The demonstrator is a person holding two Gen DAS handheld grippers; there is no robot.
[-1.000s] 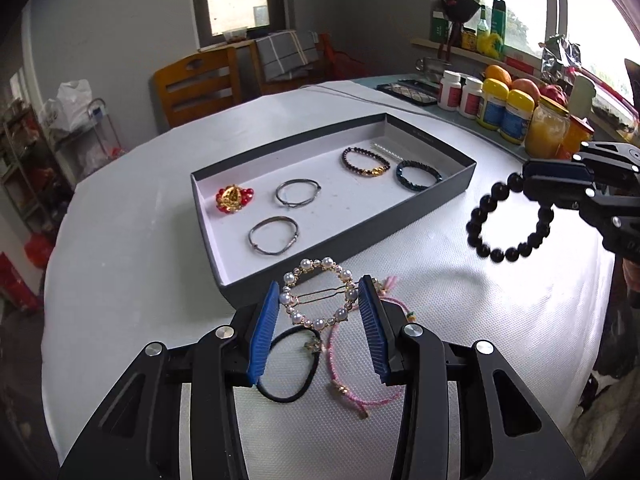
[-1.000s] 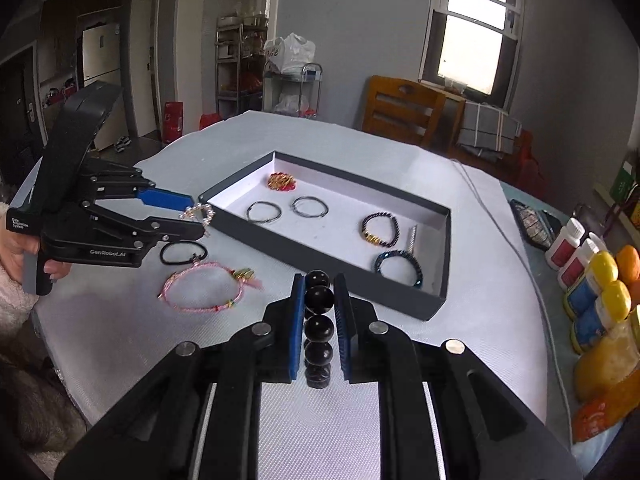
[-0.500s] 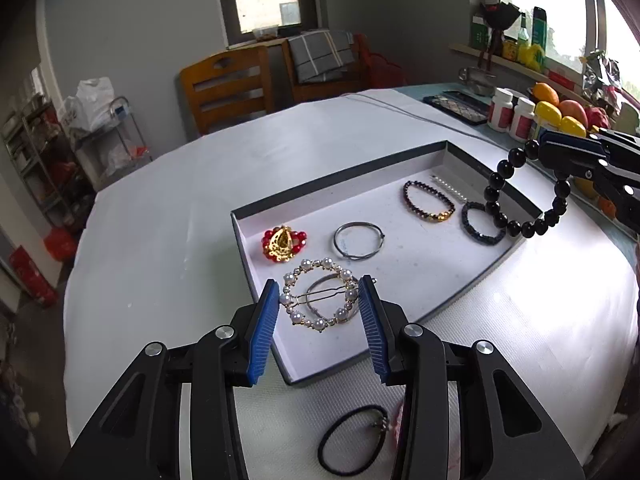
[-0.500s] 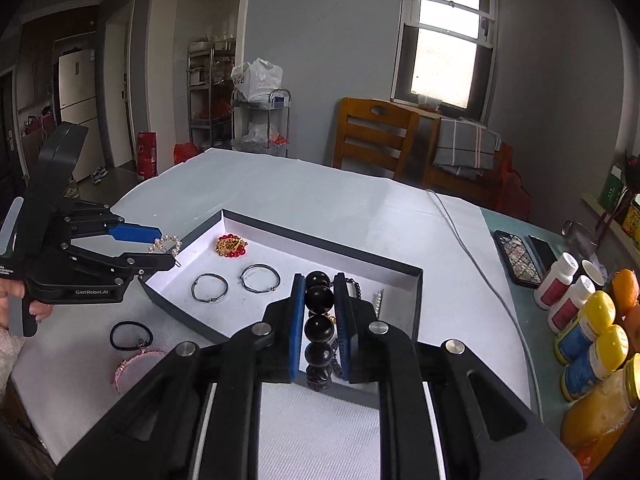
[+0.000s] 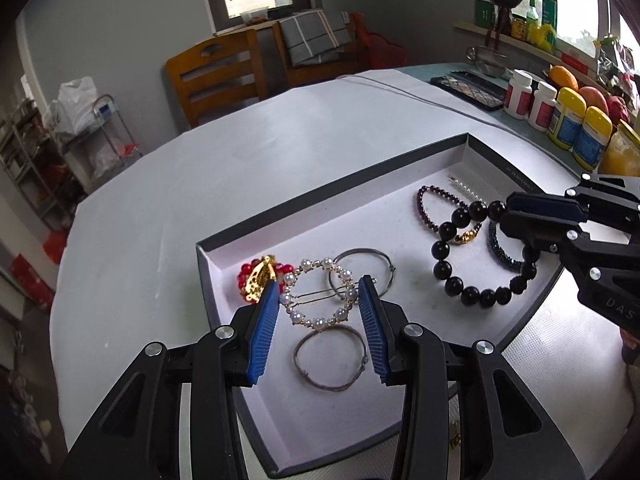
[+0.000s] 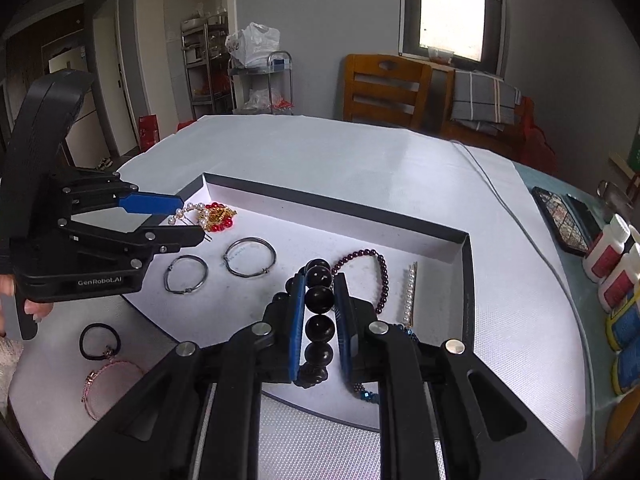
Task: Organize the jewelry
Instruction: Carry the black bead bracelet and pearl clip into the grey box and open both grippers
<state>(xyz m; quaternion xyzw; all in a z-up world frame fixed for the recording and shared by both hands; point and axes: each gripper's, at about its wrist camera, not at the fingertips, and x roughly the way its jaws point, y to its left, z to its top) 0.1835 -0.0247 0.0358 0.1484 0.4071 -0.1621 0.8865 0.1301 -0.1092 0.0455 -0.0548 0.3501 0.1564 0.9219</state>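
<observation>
A grey-walled box (image 5: 352,184) with a white floor is seen on the white round table (image 5: 240,152), and much of its floor is already taken. A red and gold brooch (image 5: 258,278) lies near the box's left corner, with two thin metal hoops (image 6: 186,274) (image 6: 250,258) beside it. Further right a dark red bead bracelet (image 5: 434,200), a dark blue bead bracelet (image 5: 500,252) and a short pearl bar clip (image 6: 410,294) are laid on the floor. Outside the box, on the table, a black hair tie (image 6: 100,342) and a pink cord bracelet (image 6: 108,384) are left lying. Bottles and jars (image 5: 560,112) are lined up along the far right edge, and wooden chairs (image 5: 218,74) are seen behind the table.

The left gripper (image 5: 318,312) is held partly spread, and a round pearl hair clip (image 5: 318,294) is pinched across its width between the blue pads, above the hoops and just beside the brooch. The right gripper (image 6: 320,316) is nearly pressed together on a black bead bracelet (image 5: 480,256); a row of its beads is clamped between the pads and the rest of the loop hangs over the right part of the box, above the two bead bracelets.

Compared with a second ago, both grippers have been carried from over the bare table to above the box; the pearl clip was then held above the hair tie and pink bracelet, and the black bracelet hung outside the box's right wall. The grip of each is unchanged.
</observation>
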